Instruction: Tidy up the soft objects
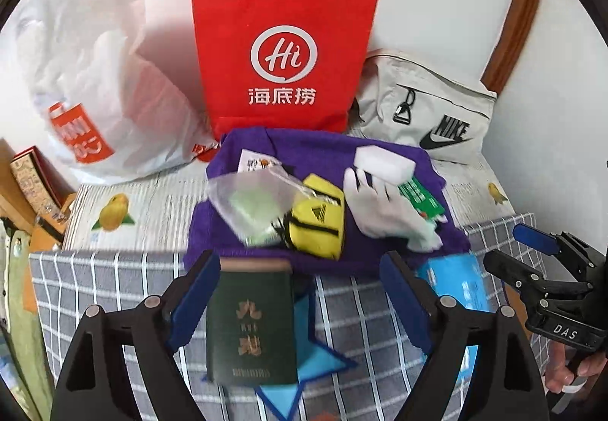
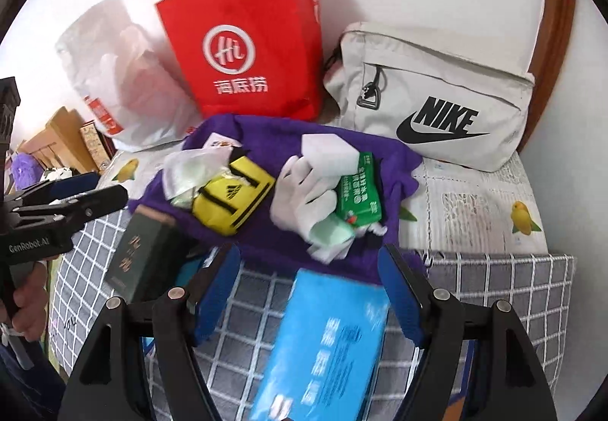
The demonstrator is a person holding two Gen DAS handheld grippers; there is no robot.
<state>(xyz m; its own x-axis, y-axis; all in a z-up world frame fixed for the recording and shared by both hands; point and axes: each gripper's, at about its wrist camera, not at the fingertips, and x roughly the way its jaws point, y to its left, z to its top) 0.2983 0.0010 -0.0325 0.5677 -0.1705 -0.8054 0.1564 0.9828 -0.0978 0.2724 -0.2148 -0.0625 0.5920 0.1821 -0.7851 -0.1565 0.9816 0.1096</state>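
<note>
Blue-padded fingers of the left tool [image 1: 300, 292] stand spread wide, released, around a dark green booklet [image 1: 250, 322] that lies between them on the checked cloth [image 1: 95, 284] of the bed. The right tool [image 2: 307, 292] is likewise released, its jaws apart over a blue packet [image 2: 323, 348] that sits directly beneath and between them.

Largest of the soft things, the purple towel [image 1: 323, 151] lies just beyond both tools and carries the rest: a white glove [image 1: 376, 200] near its right side, a yellow pouch [image 1: 319, 223] in the middle just beside a clear plastic bag [image 1: 254, 200], a white sponge block [image 1: 383, 162] at the back touching the glove, and a green packet [image 1: 421, 197] under the glove's edge. A red paper bag [image 1: 281, 52], a white plastic bag [image 1: 95, 79] and a pale Nike bag [image 1: 429, 109] stand behind the towel.

Judging from this, either tool would do well to close squarely across its item's narrow width, low to the cloth, so that neither the fabric beneath nor the towel's near edge is pinched along.
</note>
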